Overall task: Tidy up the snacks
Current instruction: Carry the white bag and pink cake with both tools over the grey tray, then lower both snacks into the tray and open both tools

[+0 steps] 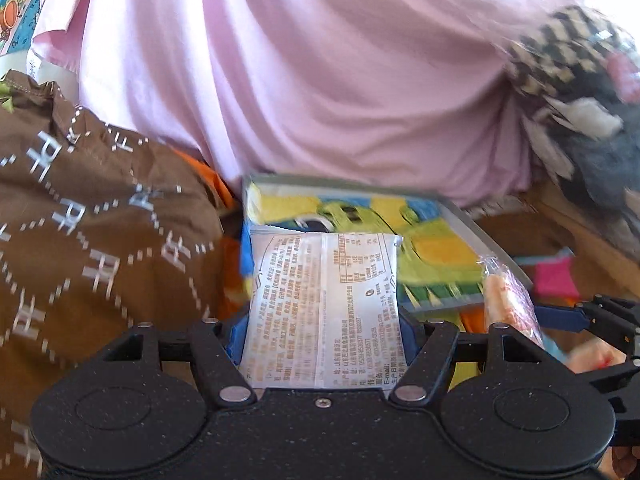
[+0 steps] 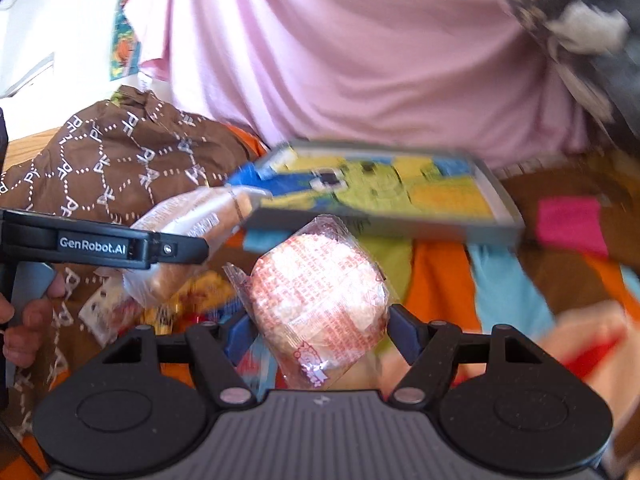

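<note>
My left gripper [image 1: 322,332] is shut on a white snack packet [image 1: 322,304] printed with orange text, held just in front of a grey tray [image 1: 496,248] with a colourful patterned base. My right gripper [image 2: 320,332] is shut on a round pastry in clear red-printed wrap [image 2: 320,296], held low before the same tray [image 2: 384,226]. In the right wrist view the left gripper [image 2: 176,250] comes in from the left with its packet [image 2: 188,236]. The right gripper's wrapped pastry [image 1: 508,304] shows at the right of the left wrist view. More wrapped snacks [image 2: 120,308] lie below the left gripper.
A brown patterned cloth bag [image 1: 80,220] lies on the left. Pink fabric [image 1: 320,80] hangs behind the tray. A dark checked and furry item [image 1: 580,80] sits at the upper right. The tray rests on a bright orange, blue and pink patterned cover [image 2: 440,280].
</note>
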`<action>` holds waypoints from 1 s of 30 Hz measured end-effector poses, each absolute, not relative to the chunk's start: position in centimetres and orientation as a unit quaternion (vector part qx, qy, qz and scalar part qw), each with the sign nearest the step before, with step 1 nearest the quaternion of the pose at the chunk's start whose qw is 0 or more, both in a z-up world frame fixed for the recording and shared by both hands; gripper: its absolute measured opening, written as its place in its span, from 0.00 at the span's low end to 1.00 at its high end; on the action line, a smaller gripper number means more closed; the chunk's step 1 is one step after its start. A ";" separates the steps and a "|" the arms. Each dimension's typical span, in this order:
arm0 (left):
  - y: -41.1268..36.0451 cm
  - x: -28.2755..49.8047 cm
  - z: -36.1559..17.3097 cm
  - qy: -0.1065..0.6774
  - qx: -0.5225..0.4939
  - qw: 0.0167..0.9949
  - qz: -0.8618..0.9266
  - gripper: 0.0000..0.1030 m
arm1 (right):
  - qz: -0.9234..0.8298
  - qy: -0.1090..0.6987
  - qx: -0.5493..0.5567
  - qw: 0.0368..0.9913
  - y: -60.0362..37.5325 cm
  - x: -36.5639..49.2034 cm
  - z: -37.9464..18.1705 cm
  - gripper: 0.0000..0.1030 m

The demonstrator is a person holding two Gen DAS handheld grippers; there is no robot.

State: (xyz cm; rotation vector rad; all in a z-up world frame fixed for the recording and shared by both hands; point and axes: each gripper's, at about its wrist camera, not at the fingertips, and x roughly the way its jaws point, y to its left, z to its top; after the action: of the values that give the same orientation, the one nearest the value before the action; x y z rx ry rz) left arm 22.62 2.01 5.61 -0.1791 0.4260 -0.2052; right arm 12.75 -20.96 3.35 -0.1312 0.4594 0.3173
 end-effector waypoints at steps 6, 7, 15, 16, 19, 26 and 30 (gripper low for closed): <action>1.5 28.5 6.9 0.199 -0.102 0.971 -0.081 0.68 | 0.182 0.211 -0.116 0.953 -19.4 18.3 6.3 0.73; 1.3 29.5 7.0 0.200 -0.103 0.971 -0.079 0.68 | 0.183 0.212 -0.117 0.953 -19.2 19.5 6.6 0.73; 0.0 35.8 5.6 0.230 -0.096 0.967 -0.060 0.68 | 0.145 0.212 -0.123 0.959 -18.7 27.8 7.2 0.73; 0.1 36.1 5.4 0.233 -0.098 0.966 -0.059 0.68 | 0.139 0.218 -0.117 0.959 -18.7 28.8 7.0 0.73; -0.1 37.0 4.7 0.244 -0.097 0.963 -0.059 0.68 | 0.129 0.235 -0.101 0.958 -19.0 31.0 6.2 0.73; -1.0 37.4 4.0 0.265 -0.088 0.958 -0.071 0.70 | 0.119 0.264 -0.094 0.953 -19.3 33.5 4.5 0.73; -0.7 36.4 4.9 0.248 -0.097 0.961 -0.071 0.82 | 0.124 0.265 -0.088 0.952 -19.5 33.5 4.0 0.77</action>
State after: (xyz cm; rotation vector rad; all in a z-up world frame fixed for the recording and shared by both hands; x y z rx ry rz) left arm 36.41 -0.65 4.87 -0.1973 0.5033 -0.1436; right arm 33.48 -19.47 4.00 -0.1789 0.5385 0.2515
